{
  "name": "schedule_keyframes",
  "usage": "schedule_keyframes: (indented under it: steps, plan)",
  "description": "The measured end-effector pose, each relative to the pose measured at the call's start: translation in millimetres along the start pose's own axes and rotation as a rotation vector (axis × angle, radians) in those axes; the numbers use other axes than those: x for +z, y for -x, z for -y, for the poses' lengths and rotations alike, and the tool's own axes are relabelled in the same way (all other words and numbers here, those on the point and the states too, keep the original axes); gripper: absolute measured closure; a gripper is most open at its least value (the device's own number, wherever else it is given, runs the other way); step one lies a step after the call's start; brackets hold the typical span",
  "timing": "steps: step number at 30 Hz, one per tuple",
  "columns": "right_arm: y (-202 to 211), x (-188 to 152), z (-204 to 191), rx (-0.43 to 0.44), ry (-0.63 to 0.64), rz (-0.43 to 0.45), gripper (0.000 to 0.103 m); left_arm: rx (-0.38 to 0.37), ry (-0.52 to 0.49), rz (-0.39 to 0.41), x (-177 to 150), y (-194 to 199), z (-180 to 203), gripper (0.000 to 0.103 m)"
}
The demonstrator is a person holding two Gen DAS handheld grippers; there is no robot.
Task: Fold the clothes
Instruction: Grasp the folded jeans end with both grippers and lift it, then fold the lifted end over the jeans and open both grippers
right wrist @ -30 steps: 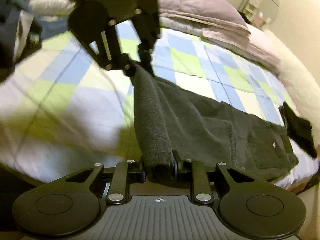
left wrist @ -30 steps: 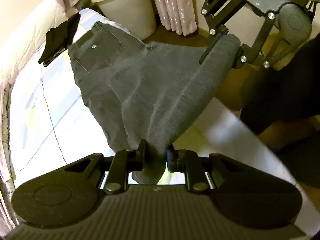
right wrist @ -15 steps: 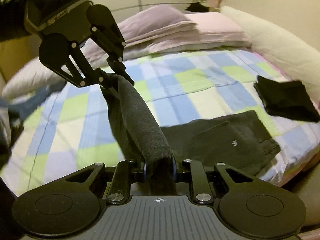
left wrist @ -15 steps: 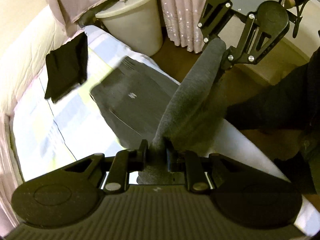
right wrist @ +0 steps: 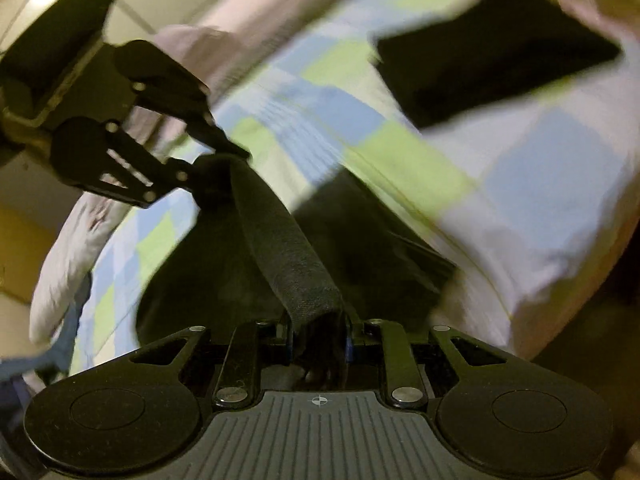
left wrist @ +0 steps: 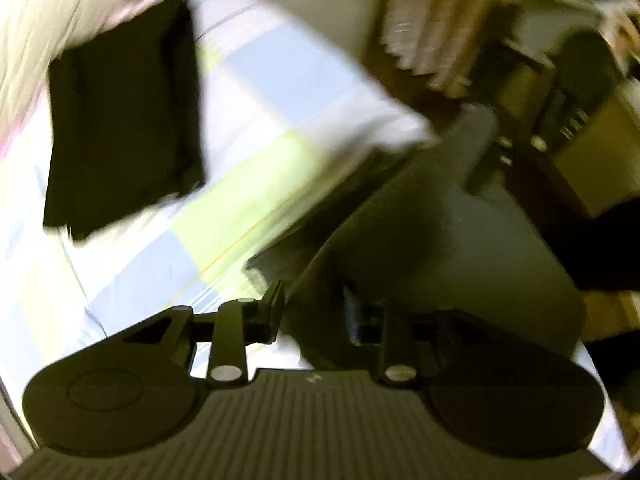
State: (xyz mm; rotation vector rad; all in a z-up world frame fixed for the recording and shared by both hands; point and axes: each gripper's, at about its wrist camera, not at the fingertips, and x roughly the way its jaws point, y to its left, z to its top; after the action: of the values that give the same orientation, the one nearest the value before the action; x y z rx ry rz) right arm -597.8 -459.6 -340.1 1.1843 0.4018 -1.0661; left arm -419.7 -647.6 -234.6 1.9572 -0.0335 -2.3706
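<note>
Dark grey trousers [right wrist: 288, 256] hang between my two grippers over the bed, their hem stretched as a taut band. My right gripper [right wrist: 318, 320] is shut on one end of the hem. My left gripper [left wrist: 312, 304] is shut on the other end, and the trousers [left wrist: 440, 240] drape to its right. In the right wrist view the left gripper [right wrist: 224, 156] shows at the far end of the band. The rest of the trousers folds down onto the bed beneath the band. Both views are blurred by motion.
The bed has a checked blue, green and white sheet [right wrist: 540, 184]. A folded black garment [left wrist: 120, 120] lies near the bed's corner, also in the right wrist view [right wrist: 492, 52]. Pillows [right wrist: 192, 40] lie at the head. Curtains [left wrist: 432, 20] and floor lie beyond the bed edge.
Both grippers have swung toward the bed's corner with the trouser hem, carrying it over the lower part of the trousers. The black garment now looks much closer.
</note>
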Motion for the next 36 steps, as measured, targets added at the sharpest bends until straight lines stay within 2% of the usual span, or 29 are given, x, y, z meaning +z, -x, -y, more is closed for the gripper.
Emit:
schedule_keyframes:
  steps: [2, 4, 8, 12, 13, 14, 15, 16, 18, 19, 22, 26, 29, 32, 34, 36]
  plan:
    - [-15.8, 2.7, 24.9, 0.005, -0.072, -0.027, 0.08, 0.018, 0.092, 0.002, -7.0, -11.0, -18.2, 0.078]
    - [-17.2, 2.9, 38.7, 0.022, -0.132, -0.029, 0.078, 0.005, 0.172, 0.02, -22.4, -9.0, -24.5, 0.074]
    - [-8.6, -2.5, 47.4, 0.048, -0.213, -0.01, 0.077, -0.069, 0.403, 0.04, -60.7, -8.3, -31.9, 0.065]
    - [-7.2, -5.3, 52.0, 0.048, -0.302, -0.011, 0.077, -0.142, 0.588, 0.065, -81.3, -26.9, -34.7, 0.065]
    - [-8.6, -4.4, 50.7, 0.04, -0.297, -0.015, 0.078, -0.156, 0.625, 0.072, -82.8, -33.4, -36.9, 0.066]
    - [-11.2, -2.5, 49.6, 0.034, -0.289, -0.022, 0.078, -0.181, 0.656, 0.088, -82.9, -38.6, -38.2, 0.072]
    - [-12.9, -0.5, 50.5, 0.034, -0.285, -0.027, 0.079, -0.182, 0.659, 0.105, -81.3, -38.5, -37.8, 0.094]
    - [-14.2, 2.9, 51.0, 0.036, -0.286, -0.025, 0.081, -0.182, 0.66, 0.122, -79.7, -38.2, -37.2, 0.098]
    - [-9.9, 8.8, 51.7, 0.041, -0.292, 0.006, 0.083, -0.141, 0.636, 0.166, -74.0, -28.7, -36.0, 0.1]
    - [-6.1, 11.0, 52.5, 0.042, -0.3, 0.028, 0.083, -0.125, 0.634, 0.191, -72.0, -24.4, -36.5, 0.1]
    - [-8.0, 11.4, 64.7, 0.024, -0.359, 0.047, 0.083, -0.11, 0.644, 0.171, -64.8, -37.0, -41.9, 0.101]
    - [-26.8, 11.7, 86.2, 0.026, -0.401, -0.024, 0.083, -0.098, 0.62, 0.119, -58.9, -57.4, -40.6, 0.101]
    - [-12.1, 15.1, 75.2, 0.036, -0.329, -0.034, 0.083, -0.073, 0.58, 0.137, -61.9, -42.1, -31.7, 0.101]
    - [-7.6, 12.0, 69.2, 0.056, -0.323, -0.029, 0.083, -0.063, 0.63, 0.14, -75.5, -43.3, -29.6, 0.101]
    - [-17.2, 9.6, 75.2, 0.032, -0.338, -0.028, 0.083, -0.058, 0.674, 0.145, -81.3, -51.3, -31.7, 0.098]
    - [-22.2, 8.1, 81.7, 0.035, -0.359, -0.025, 0.083, -0.049, 0.698, 0.148, -83.3, -57.2, -32.9, 0.092]
